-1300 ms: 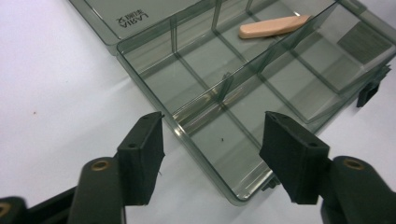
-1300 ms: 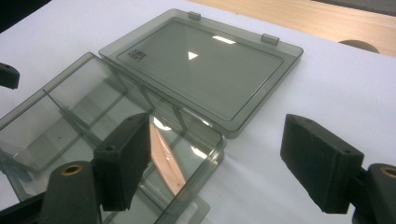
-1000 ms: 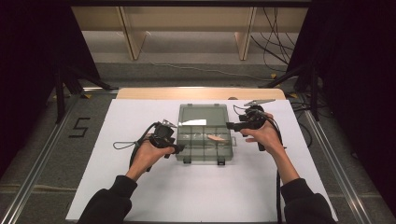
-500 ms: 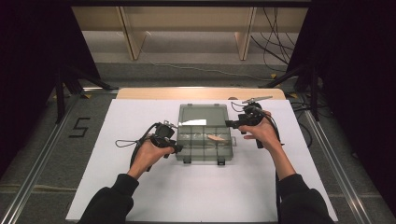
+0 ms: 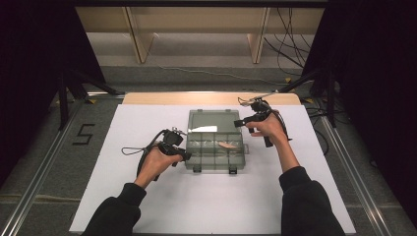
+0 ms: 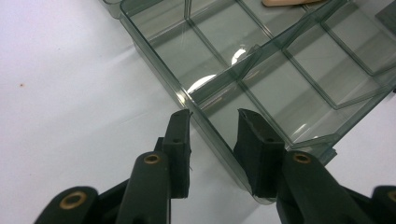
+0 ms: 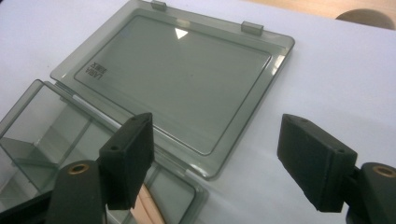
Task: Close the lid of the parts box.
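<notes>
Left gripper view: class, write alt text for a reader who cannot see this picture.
The left gripper straddles the side wall of a clear plastic box on a white table, one jaw outside and one inside; its jaws have just been closing. The box's compartments near the jaws are empty.

Both black-sleeved forearms reach forward. The left black two-jaw gripper [image 5: 178, 143] has just been closing its jaws; the right black gripper [image 5: 241, 122] holds its jaws wide apart.
</notes>
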`<state>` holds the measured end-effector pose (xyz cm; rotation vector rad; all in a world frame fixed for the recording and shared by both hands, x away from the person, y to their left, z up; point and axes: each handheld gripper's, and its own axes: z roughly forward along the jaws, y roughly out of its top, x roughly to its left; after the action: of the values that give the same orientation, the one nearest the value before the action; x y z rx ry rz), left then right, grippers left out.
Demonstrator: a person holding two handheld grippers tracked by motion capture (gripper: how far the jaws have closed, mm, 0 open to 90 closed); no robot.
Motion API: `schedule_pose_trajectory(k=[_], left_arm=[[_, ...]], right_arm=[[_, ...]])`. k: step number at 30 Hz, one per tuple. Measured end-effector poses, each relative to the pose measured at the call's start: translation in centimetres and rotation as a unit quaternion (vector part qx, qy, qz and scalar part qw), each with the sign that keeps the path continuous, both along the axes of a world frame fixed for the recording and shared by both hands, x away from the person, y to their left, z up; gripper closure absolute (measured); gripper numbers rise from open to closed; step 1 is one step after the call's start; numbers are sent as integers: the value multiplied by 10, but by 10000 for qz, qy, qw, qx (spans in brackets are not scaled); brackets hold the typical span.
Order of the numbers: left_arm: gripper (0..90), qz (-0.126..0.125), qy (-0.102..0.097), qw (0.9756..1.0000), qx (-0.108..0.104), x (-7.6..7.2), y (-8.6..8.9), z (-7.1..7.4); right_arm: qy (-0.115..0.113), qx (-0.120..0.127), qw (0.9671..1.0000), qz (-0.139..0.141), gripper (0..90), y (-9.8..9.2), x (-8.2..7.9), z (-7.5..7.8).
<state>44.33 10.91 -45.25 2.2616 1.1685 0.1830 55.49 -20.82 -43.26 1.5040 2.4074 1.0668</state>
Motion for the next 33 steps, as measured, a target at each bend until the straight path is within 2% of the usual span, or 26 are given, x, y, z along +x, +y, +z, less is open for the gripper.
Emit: schedule_pose_trajectory(k=[1,2,3,5,7,8,9,10,13,14,15,16,17,18,19,20,24,25,27,28,33], left_arm=[[656,4,4,10000,-5,0,0,0],[656,-2,7,10000,0,0,0,0],[656,4,8,10000,-4,0,0,0],[657,-12,-11,10000,-9,0,0,0],[659,-29,6,10000,5,0,1,0],[660,5,27,10000,-2,0,1,0],[660,82,42,9999,-65,0,0,0],[661,60,54,9999,-66,1,1,0],[661,69,59,9999,-89,1,1,0],[661,66,61,9999,-90,1,1,0],[661,64,62,9999,-88,1,1,0],[661,67,67,9999,-89,1,1,0],[661,73,72,9999,-95,1,1,0],[661,69,76,9999,-99,1,2,0],[661,71,80,9999,-104,1,2,0],[661,72,82,9999,-105,1,2,0],[660,74,84,9999,-119,1,2,-1],[661,74,83,9999,-123,1,2,-1],[661,-8,121,9999,-79,1,4,0],[662,3,119,9999,-79,1,4,0],[662,-2,117,9999,-83,1,4,0]], right_arm=[[-34,-15,10000,32,284,1,2,-1],[100,-94,9999,38,283,3,3,0],[25,-109,9999,55,283,5,5,-2],[238,-123,9996,-21,283,10,8,-2],[122,-208,9997,76,283,11,13,-5],[260,-153,9995,-57,283,13,13,-5],[206,-190,9996,-12,284,13,15,-6],[263,-130,9995,-64,283,15,15,-7],[284,-187,9994,-44,283,16,18,-11],[354,-148,9992,-101,283,17,18,-12],[277,-226,9994,-47,283,16,20,-14],[432,-183,9987,-187,281,19,19,-15],[364,-230,9991,-63,280,16,20,-17],[338,-253,9990,-114,280,17,21,-19],[482,-226,9983,-249,280,20,20,-19],[371,-256,9989,-162,280,18,22,-21],[417,-232,9986,-239,282,19,23,-24],[359,-225,9989,-183,283,18,24,-25],[474,-151,9985,-220,288,19,23,-25],[404,-195,9988,-191,289,18,24,-26],[366,-196,9990,-144,295,20,25,-30]])
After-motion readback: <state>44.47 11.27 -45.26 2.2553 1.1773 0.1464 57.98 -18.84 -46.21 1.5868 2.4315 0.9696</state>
